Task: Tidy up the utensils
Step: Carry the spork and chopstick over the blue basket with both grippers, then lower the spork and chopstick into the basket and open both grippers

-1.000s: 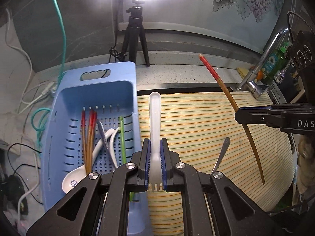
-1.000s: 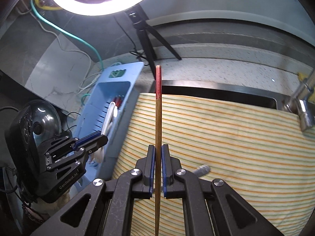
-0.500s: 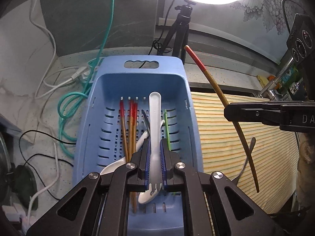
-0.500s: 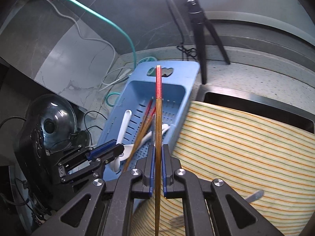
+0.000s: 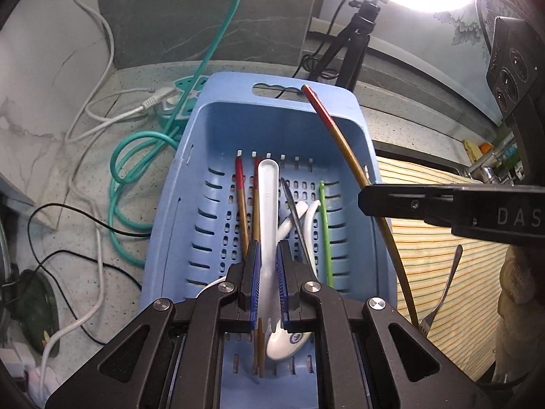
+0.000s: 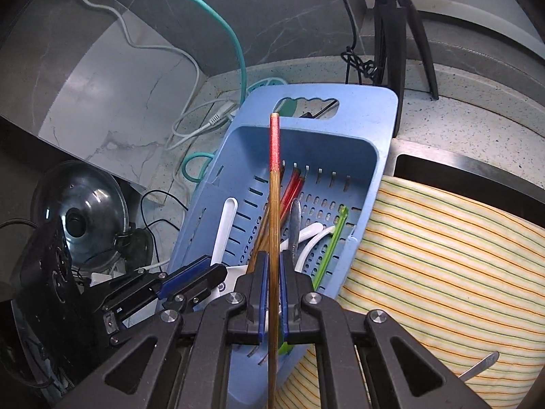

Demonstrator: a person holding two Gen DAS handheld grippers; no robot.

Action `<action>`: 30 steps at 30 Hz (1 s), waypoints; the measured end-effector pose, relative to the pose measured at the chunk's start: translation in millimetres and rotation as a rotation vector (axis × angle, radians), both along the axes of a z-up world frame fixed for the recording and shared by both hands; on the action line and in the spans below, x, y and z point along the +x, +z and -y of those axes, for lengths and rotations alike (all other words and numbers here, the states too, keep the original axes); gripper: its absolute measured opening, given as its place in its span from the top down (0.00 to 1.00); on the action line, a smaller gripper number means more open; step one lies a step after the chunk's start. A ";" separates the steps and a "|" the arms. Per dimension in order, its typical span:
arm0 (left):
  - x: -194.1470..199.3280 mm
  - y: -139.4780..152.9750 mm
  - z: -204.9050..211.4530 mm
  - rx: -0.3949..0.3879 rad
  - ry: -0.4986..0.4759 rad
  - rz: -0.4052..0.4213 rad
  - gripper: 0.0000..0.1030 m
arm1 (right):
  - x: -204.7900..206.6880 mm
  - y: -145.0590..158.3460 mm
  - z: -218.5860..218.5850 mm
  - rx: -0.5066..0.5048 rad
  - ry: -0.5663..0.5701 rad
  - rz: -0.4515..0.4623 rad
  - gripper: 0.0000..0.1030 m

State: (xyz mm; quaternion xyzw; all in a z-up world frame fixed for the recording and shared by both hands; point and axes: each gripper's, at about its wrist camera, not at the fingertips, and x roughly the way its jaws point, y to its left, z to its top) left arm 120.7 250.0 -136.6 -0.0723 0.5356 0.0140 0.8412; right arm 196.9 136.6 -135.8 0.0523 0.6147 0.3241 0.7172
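though slotted — smooth blue plastic basket (image 5: 190, 184)

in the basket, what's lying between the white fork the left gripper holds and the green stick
In the left wrist view, a metal utensil handle and white spoon handles lie between the white plastic fork and green stick.

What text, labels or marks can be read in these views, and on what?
"DAS", cut off by the frame edge: side of the right hand-held gripper.
Blue round mark on the white spoon: too small to read.
Bottle label by the tap: blurred, unreadable.
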 end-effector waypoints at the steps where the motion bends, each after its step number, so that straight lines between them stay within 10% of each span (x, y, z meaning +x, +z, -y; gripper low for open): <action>1: 0.3 -1.0 -1.2 -0.001 0.003 -0.002 0.92 | -0.5 -1.6 -2.2 -0.004 0.004 -0.001 0.94; 8: -2.4 0.1 -6.0 0.003 0.026 0.000 0.74 | -2.7 1.3 -3.0 -0.023 0.018 0.036 0.89; 30: -28.5 24.3 46.6 -0.016 -0.050 0.064 0.66 | -12.9 32.1 88.3 0.025 -0.027 0.066 0.70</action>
